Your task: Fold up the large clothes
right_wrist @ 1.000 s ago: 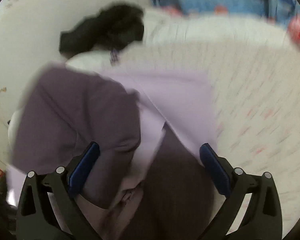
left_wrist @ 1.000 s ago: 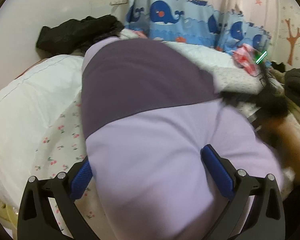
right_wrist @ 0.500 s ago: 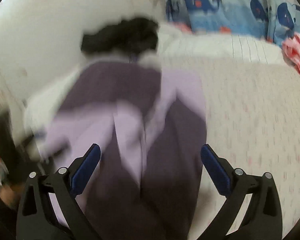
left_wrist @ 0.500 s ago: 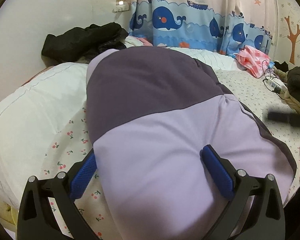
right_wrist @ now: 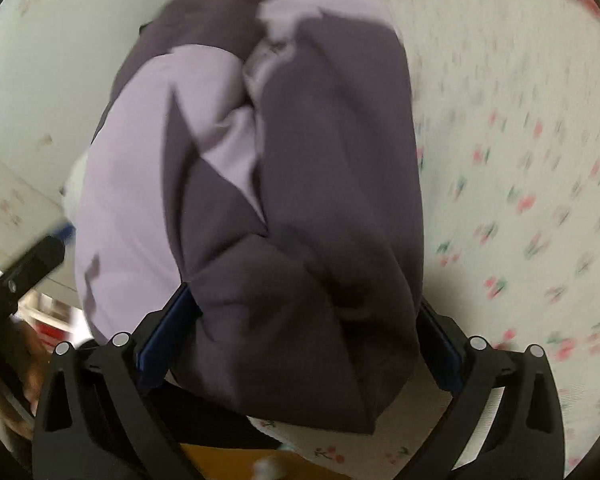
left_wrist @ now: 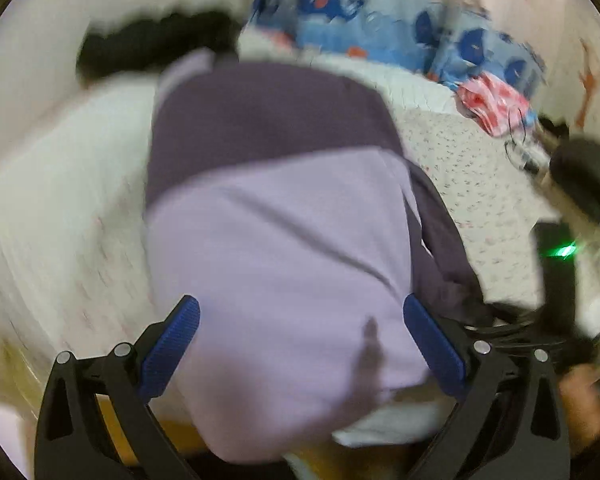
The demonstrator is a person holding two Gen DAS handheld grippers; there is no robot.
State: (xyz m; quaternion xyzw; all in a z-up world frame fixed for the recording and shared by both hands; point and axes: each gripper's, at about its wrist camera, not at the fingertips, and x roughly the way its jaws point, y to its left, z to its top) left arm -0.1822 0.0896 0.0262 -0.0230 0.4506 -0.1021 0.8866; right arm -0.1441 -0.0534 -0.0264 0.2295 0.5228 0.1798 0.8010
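Whale-print curtains (left_wrist: 388, 24) hang behind a bed (left_wrist: 60, 200) with a cherry-print sheet in the left wrist view, which is blurred. A two-tone garment (left_wrist: 284, 216), dark purple at the far end and lilac nearer, lies along the bed and reaches down between the fingers of the left tool (left_wrist: 300, 348). Its blue pads (left_wrist: 172, 344) stand wide apart with the lilac cloth lying loose between them; nothing is pinched. A black heap (left_wrist: 152, 48) sits by the wall at the far end, and a pink-and-red cloth (left_wrist: 492, 104) lies at the right near the curtains. A green light (left_wrist: 564, 249) glows on a dark object at the right edge.

Cherry-print sheet (right_wrist: 520, 200) fills the right side of the right wrist view. The garment (right_wrist: 300, 184) is bunched in folds, mostly dark purple with lilac on the left. The right tool (right_wrist: 300, 344) is spread wide, the bunched cloth filling the gap and hiding most of both pads; whether it presses the cloth cannot be told. The other tool (right_wrist: 24, 272) shows at the left edge.
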